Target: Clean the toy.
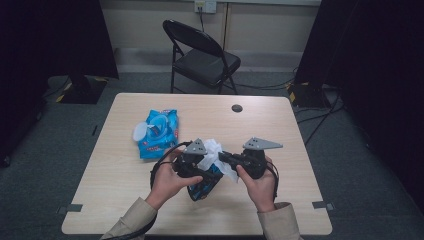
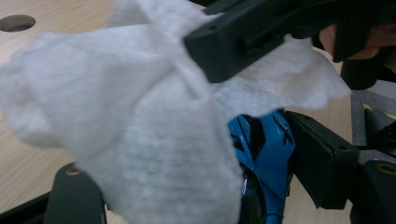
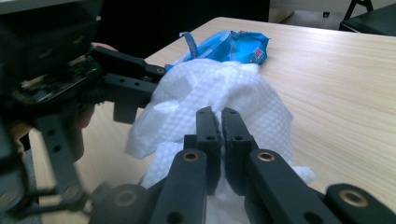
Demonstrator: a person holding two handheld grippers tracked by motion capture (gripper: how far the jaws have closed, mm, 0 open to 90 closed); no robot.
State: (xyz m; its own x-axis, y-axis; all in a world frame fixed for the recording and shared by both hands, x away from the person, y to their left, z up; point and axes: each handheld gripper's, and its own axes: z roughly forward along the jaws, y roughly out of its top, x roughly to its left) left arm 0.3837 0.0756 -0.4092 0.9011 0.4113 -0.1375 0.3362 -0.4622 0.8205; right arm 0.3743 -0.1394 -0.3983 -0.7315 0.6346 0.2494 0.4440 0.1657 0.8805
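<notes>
My left gripper (image 1: 199,173) is shut on a blue wipes pack (image 1: 202,188) held just above the table's front middle. In the left gripper view the pack (image 2: 264,154) sits between the black jaws, half hidden by a white wipe (image 2: 140,121). That wipe (image 1: 215,151) rises out of the pack. My right gripper (image 1: 223,157) is shut on it from the right. In the right gripper view the two jaws press together on the wipe (image 3: 233,93), gripper (image 3: 220,119), with the left gripper (image 3: 126,86) close at the left.
A second blue wipes pack (image 1: 159,132) lies flat on the wooden table (image 1: 270,125) to the back left, its lid flipped up; the right gripper view has it (image 3: 238,46) behind the wipe. A black folding chair (image 1: 202,57) stands beyond the table. A round grommet hole (image 1: 237,108) marks the far side.
</notes>
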